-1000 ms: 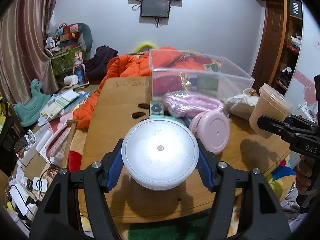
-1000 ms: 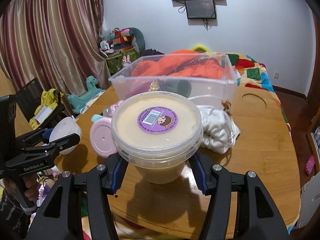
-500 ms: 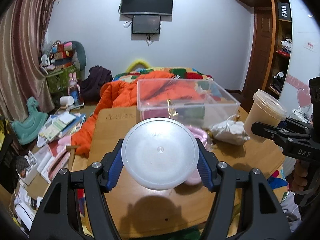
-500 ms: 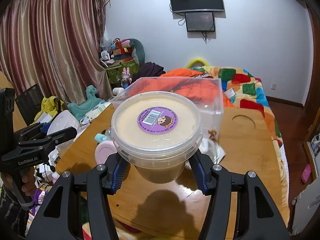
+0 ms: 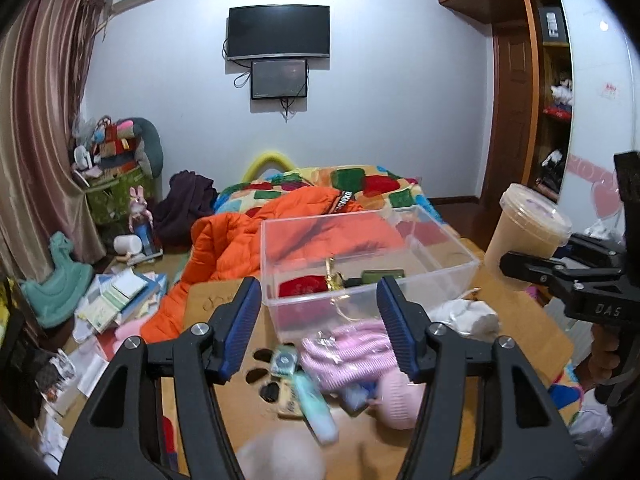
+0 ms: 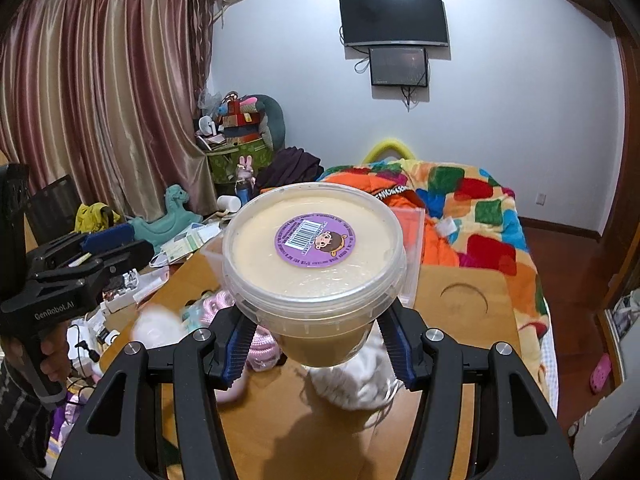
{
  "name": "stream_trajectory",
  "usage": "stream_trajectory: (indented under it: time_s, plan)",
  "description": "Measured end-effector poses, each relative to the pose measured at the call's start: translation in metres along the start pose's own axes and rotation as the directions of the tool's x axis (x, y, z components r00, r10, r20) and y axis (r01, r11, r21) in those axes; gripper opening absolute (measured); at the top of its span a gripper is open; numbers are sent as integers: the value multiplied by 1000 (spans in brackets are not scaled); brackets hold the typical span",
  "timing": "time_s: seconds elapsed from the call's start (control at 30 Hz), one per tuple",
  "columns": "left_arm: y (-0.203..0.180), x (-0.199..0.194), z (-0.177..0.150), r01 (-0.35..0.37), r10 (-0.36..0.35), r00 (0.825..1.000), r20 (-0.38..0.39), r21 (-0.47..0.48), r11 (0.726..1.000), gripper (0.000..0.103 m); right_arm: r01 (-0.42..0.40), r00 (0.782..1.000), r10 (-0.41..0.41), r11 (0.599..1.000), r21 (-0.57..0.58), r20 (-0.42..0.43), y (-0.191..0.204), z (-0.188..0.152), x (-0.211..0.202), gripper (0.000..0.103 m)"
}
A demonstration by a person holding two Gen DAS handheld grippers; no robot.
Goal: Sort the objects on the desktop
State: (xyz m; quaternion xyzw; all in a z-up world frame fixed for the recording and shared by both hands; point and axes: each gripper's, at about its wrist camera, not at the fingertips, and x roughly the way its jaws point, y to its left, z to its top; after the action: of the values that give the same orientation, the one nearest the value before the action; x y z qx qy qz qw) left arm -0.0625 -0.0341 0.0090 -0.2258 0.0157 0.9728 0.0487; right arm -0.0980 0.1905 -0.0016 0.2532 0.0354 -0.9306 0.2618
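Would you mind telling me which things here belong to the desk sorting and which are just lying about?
Belongs to the job:
- lidded tub, held by the right gripper
- clear bin
- left gripper, open and empty
- pink knit item
- white cloth
- teal tube

Just lying about:
- orange jacket
- wall screens
- teal rocking horse
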Motion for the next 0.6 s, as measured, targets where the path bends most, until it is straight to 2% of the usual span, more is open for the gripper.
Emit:
stream_trajectory:
  time_s: [0.13, 0.3, 0.43, 0.6]
  plan:
    - [12, 10, -8, 7, -8, 1000, -28, -34, 999, 60, -4, 1000, 4, 1000, 10, -19, -1, -1, 11, 54]
    - [35, 28, -44, -11, 3, 996, -92, -90, 996, 60, -10, 998, 12, 1000, 21, -66, -4, -14, 28, 54]
    - [49, 40, -61, 21, -48, 987, -155, -174, 985, 60, -23, 996, 26, 999, 31, -85, -3, -19, 35, 54]
    - [46, 39, -65, 31, -59, 985, -162, -167, 985, 60, -28, 995, 32, 999, 34, -100, 1, -24, 39, 54]
